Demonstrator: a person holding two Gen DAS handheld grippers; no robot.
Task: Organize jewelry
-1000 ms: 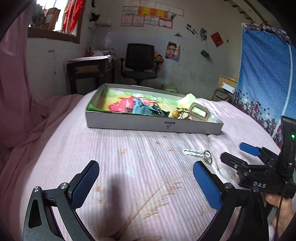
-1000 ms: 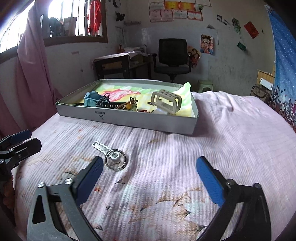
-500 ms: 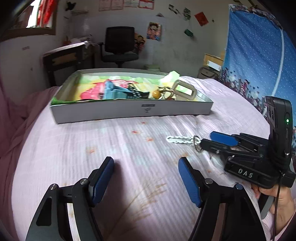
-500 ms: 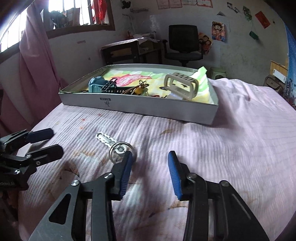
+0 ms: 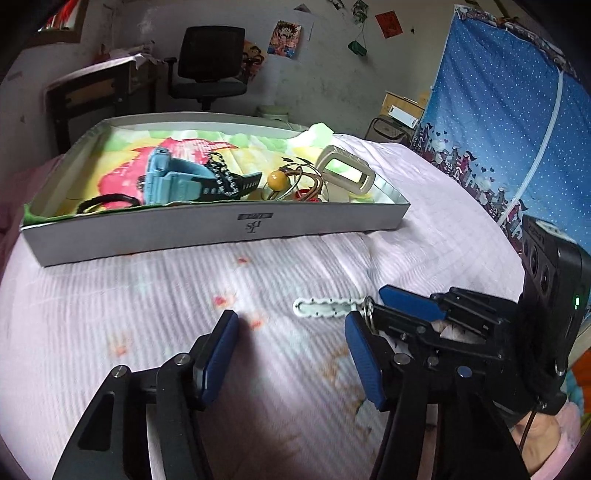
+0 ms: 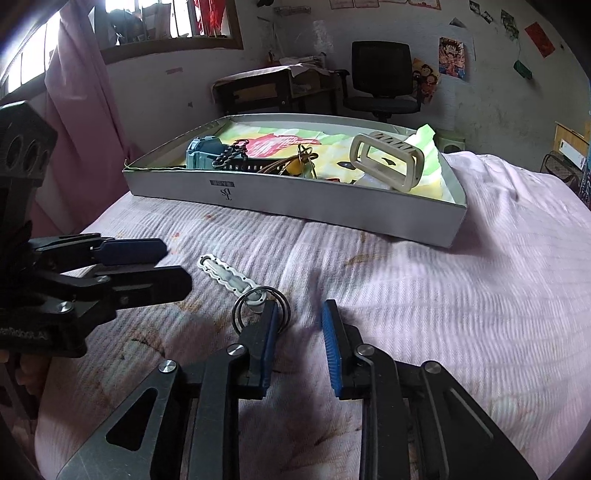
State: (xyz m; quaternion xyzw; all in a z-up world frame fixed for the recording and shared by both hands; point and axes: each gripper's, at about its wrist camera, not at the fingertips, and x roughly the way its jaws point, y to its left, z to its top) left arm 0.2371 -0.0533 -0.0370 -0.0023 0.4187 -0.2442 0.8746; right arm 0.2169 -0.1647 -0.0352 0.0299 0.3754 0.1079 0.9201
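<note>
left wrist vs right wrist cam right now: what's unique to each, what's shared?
Left wrist only: blue dotted fabric wardrobe, black cord loop in the tray's near corner.

Right wrist only: barred window, pink curtain, full double steel key ring against a right gripper finger.

Both: white scalloped keychain strap, grey cardboard tray, blue watch, beige claw clip, left gripper.

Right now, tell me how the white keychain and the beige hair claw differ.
The white keychain lies flat on the pink bedspread, outside the box; the beige hair claw stands propped inside it. The keychain is slim with a metal ring; the claw is a bulky open frame. Both are pale.
</note>
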